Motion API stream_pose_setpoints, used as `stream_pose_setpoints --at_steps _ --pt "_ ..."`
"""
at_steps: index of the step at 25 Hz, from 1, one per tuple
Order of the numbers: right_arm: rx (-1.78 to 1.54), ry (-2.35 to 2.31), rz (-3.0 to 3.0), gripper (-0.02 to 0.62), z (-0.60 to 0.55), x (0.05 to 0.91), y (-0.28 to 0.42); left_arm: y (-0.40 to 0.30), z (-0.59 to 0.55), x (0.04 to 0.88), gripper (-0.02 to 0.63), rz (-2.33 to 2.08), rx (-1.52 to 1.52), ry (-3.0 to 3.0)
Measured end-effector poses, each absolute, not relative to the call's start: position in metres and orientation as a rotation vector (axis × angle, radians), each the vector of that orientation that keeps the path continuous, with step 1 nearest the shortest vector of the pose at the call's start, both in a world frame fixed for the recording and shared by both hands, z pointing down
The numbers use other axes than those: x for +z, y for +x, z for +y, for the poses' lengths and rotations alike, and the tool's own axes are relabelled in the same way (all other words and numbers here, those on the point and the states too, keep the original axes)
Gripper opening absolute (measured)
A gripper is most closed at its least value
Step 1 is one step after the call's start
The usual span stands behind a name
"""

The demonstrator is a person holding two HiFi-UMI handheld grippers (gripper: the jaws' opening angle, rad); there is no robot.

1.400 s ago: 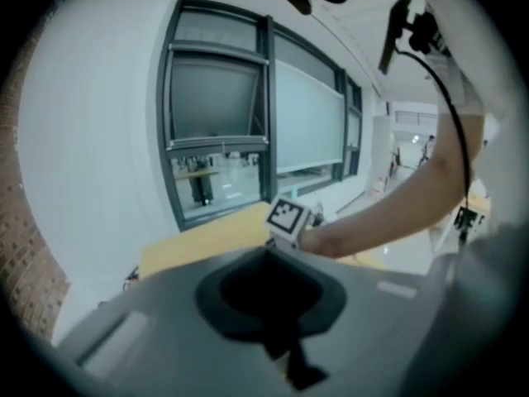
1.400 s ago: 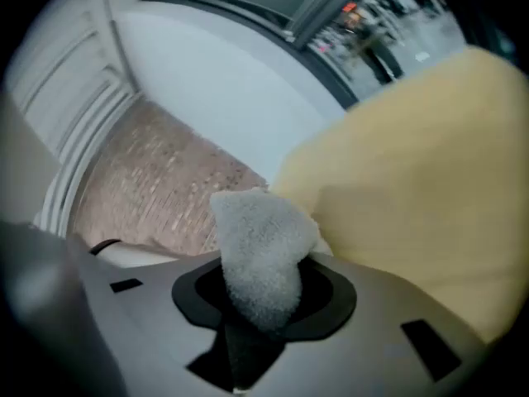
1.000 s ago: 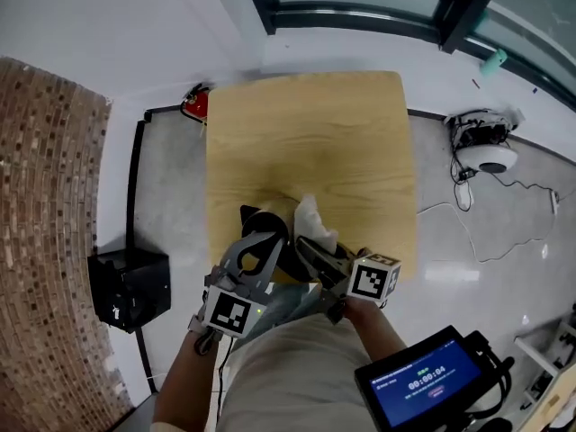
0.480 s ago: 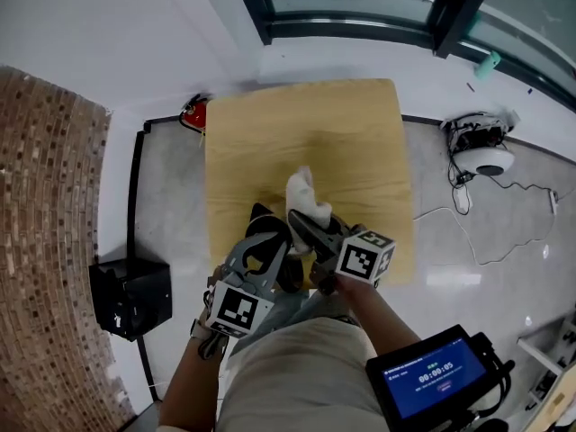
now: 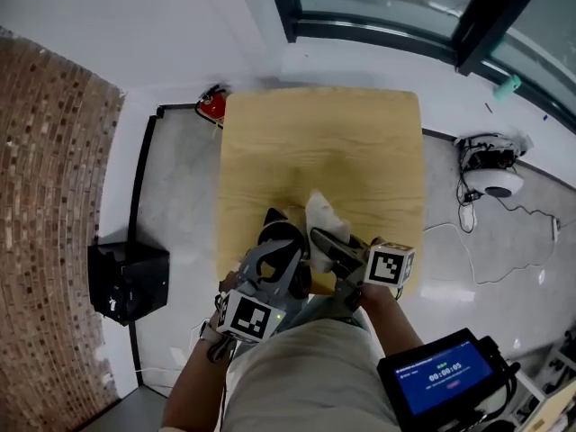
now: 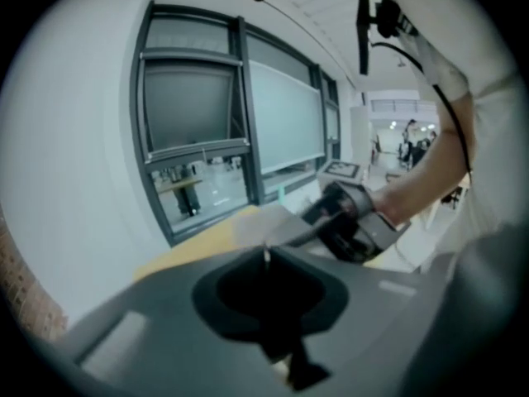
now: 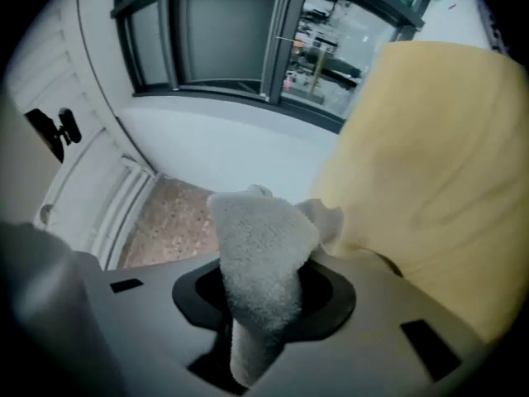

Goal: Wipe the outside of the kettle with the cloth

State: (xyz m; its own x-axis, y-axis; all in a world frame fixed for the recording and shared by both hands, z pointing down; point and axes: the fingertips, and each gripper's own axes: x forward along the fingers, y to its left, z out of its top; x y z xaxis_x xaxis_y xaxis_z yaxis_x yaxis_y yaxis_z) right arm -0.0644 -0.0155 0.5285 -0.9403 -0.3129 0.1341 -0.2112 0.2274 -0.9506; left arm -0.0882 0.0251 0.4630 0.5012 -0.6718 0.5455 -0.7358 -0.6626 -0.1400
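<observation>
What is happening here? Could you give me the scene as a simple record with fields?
Setting: wooden table near a window
Left hand-held gripper: closed on a black part, apparently of the kettle
Right hand-held gripper: closed on the white cloth
Cloth position: close beside the kettle, contact unclear
Floor: black box beside the table

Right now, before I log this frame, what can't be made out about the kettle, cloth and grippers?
The kettle: head view, largely covered by the left gripper; absent from both gripper views.
The left gripper's hold: its own view shows only a dark, blurred recess; cannot tell.
Whether the cloth touches the kettle: too small in head view, partly behind the right gripper.
</observation>
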Motion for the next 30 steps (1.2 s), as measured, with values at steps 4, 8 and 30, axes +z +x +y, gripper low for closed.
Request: stream_pose_setpoints --at_steps 4,8,30 --pt "-1.888 -0.476 2.628 0.14 -0.063 0.575 -0.101 -0.089 0.021 0.463 0.018 -1.223 0.858 2.627" --pt "-2.108 -0.573 2.451 0.138 -0.043 0.61 -0.074 -0.087 0.027 0.464 0.019 -1.247 0.878 2.627" --pt "-1.27 0.004 3.532 0.14 -0.043 0.532 -0.169 -0.052 0.053 0.469 0.014 -0.988 1.174 2.841"
